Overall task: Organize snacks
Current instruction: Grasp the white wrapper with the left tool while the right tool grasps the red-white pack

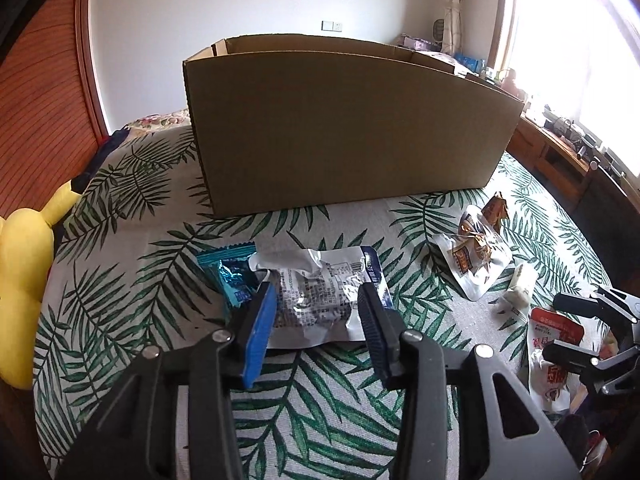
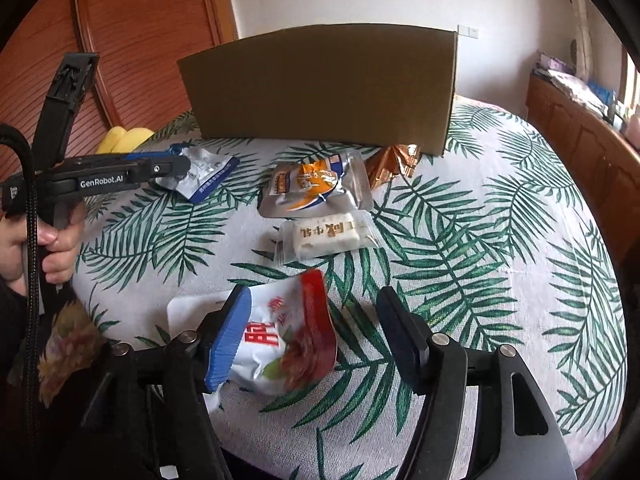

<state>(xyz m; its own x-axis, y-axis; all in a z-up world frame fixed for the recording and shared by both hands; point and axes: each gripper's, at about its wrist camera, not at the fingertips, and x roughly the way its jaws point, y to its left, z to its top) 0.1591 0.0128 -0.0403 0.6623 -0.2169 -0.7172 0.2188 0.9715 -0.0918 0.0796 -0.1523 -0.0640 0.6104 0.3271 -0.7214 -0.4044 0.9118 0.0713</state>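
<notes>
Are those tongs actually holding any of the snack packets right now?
No. The left tongs straddle the silver foil packet and the right tongs the red-and-white packet, both open, gripping nothing.

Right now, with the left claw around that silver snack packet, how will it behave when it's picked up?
The silver snack packet looks crinkled and puffy, so it probably flexes and sags instead of staying stiff. Its glossy foil may slip between the left claw pads. It seems light, so it should lift easily.

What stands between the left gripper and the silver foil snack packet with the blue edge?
Nothing visible: the silver foil packet already lies between the open fingers of the left gripper.
</notes>
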